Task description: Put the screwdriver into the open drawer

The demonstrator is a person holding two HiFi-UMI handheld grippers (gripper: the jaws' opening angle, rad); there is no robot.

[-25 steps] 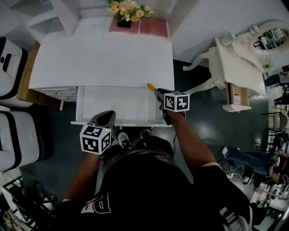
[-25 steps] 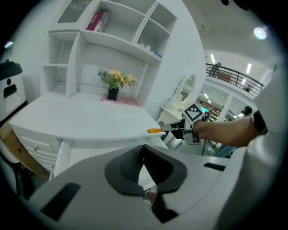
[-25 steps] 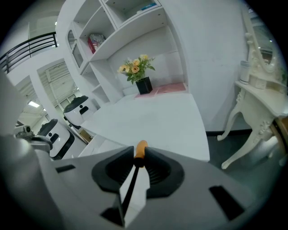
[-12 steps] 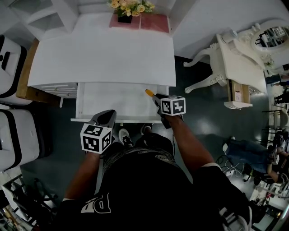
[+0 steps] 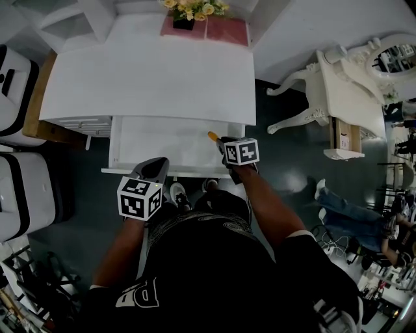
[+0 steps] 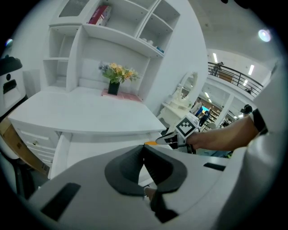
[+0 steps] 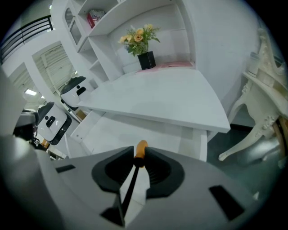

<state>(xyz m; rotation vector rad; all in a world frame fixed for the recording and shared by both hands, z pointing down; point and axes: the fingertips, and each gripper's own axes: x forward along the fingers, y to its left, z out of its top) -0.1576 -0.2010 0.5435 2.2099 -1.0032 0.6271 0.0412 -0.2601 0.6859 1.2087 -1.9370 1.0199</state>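
Seen from above, a white desk (image 5: pixel 149 78) has its drawer (image 5: pixel 130 146) pulled open at 6 o'clock. The right gripper (image 5: pixel 220 142) is clenched on a screwdriver (image 5: pixel 212 136), held over the drawer's right end. The orange handle points toward 10 o'clock, and whether it touches the drawer floor cannot be told. In the right gripper view, the pads (image 7: pixel 155 168) pinch where the handle meets the black shaft (image 7: pixel 129 186). The left gripper (image 5: pixel 155 168) is at 8 o'clock of the right one, by the drawer's front edge, with its jaws together on nothing. Flowers (image 5: pixel 192 10) stand at the desk's 12 o'clock edge.
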